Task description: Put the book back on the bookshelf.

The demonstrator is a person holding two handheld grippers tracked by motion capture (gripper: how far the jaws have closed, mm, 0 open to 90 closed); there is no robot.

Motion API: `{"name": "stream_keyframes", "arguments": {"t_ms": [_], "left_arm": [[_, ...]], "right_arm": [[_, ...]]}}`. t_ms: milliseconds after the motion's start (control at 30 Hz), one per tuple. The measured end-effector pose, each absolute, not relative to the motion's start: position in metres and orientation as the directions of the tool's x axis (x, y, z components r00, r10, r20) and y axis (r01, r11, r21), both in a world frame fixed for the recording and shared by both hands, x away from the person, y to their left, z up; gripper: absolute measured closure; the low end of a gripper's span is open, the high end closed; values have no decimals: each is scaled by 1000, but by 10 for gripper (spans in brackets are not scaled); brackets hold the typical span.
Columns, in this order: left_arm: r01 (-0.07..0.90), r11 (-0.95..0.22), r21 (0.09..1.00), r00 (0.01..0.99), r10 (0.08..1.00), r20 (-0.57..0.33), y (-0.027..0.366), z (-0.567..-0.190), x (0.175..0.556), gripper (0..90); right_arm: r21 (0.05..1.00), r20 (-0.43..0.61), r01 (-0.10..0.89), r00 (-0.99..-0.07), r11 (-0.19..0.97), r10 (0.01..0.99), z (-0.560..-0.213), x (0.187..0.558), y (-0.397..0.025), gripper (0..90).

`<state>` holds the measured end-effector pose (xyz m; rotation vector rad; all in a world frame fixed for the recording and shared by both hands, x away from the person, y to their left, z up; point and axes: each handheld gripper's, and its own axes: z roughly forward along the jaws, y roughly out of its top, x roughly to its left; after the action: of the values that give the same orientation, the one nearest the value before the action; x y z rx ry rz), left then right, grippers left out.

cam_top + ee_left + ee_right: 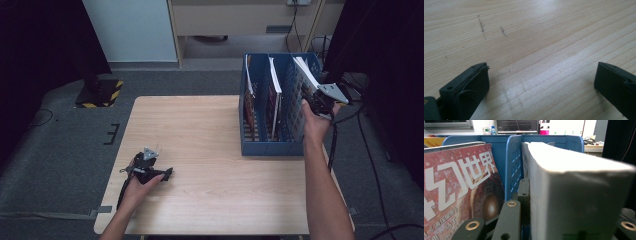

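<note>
- Right gripper (320, 102): raised at the right end of the blue file rack (260, 148); its jaws are closed on the thick white book (306, 74), one jaw pressed flat against the book's side in the right gripper view.
- White book (574, 185): stands tilted in the rack's rightmost compartment, its top edge above the rim.
- Red magazine (459, 187): upright in the neighbouring compartment, behind a blue divider.
- Left gripper (150, 169): rests low on the wooden table (200, 130) near its front left; jaws wide apart, holding nothing.
</note>
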<state>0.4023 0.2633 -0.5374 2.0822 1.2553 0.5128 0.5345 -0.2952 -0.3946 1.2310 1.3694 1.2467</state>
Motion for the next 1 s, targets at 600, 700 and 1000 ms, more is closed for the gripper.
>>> {"name": "stream_keyframes", "arguments": {"t_ms": [600,700,1000], "left_arm": [[633,-335,698,466,885,1,263,-537,402,0],[633,-335,698,466,885,2,263,-537,402,0],[633,-335,698,466,885,1,263,-537,402,0]], "right_arm": [[994,24,111,-146,-7,989,-397,531,-291,729],[994,28,113,-157,-10,987,-397,531,-290,728],[990,50,138,-191,-23,980,-396,531,-284,695]]}}
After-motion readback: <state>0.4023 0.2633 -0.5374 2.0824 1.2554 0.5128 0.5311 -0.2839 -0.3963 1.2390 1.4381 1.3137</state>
